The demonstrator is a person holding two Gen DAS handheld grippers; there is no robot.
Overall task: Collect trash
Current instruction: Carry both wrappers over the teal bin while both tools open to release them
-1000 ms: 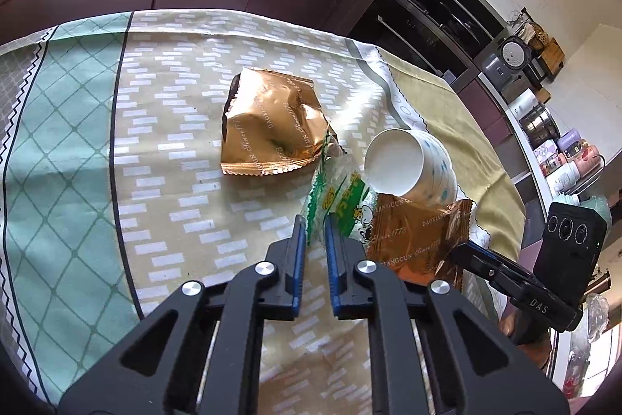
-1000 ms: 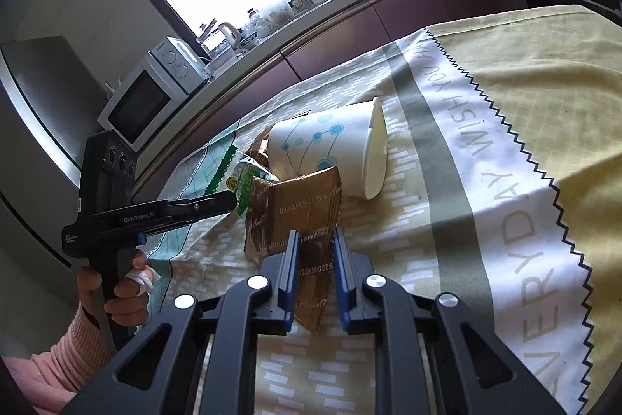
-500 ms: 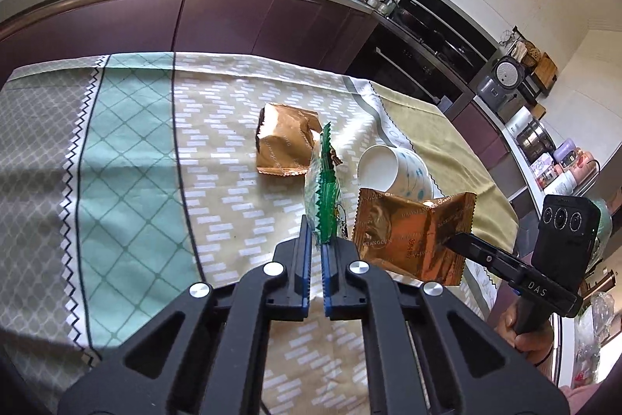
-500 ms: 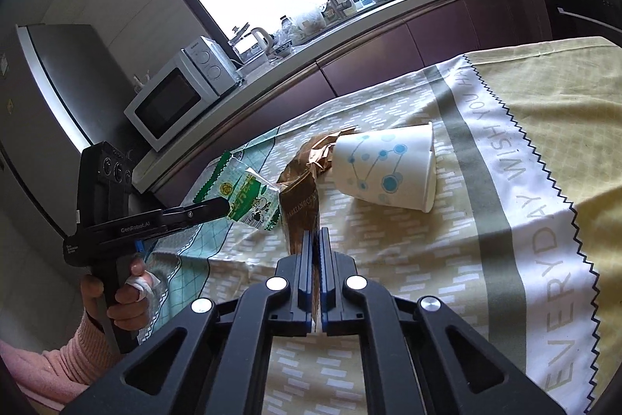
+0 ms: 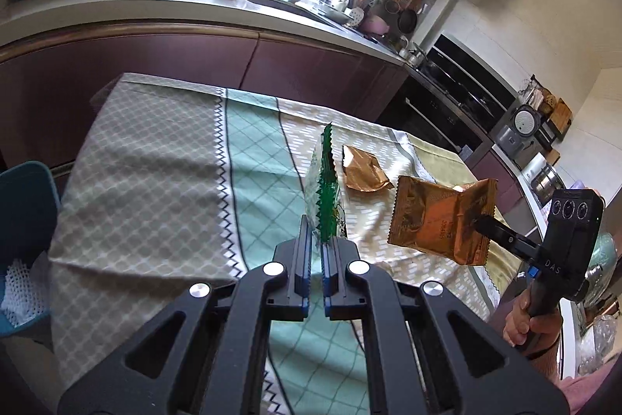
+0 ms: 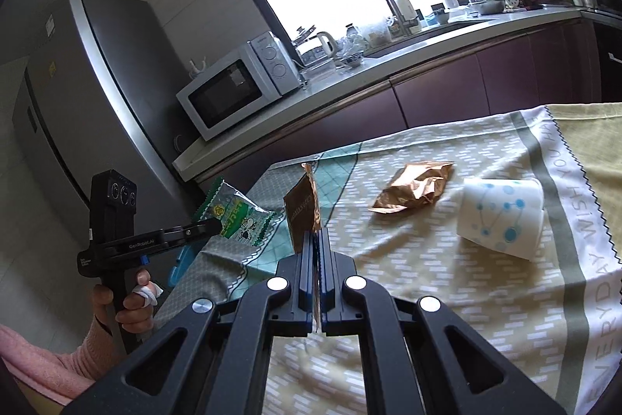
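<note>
While aloft, 2 pinched wrappers [image 5: 439,216] [image 5: 324,197].

On the table [image 6: 458,290], the crumpled wrapper [image 6: 412,191] lies just left of the tipped paper cup [image 6: 501,216] in the right wrist view. Two packets hang above the table's near edge: the snack packet [image 5: 324,189] held in the left gripper [image 5: 315,240], and to its right the foil packet [image 5: 441,216] held in the right gripper [image 6: 315,244]. A bin [image 5: 23,220], probably standing on the floor, sits left of the table. Behind the table runs the counter [image 6: 350,84], with the microwave [image 6: 237,90] on it.
</note>
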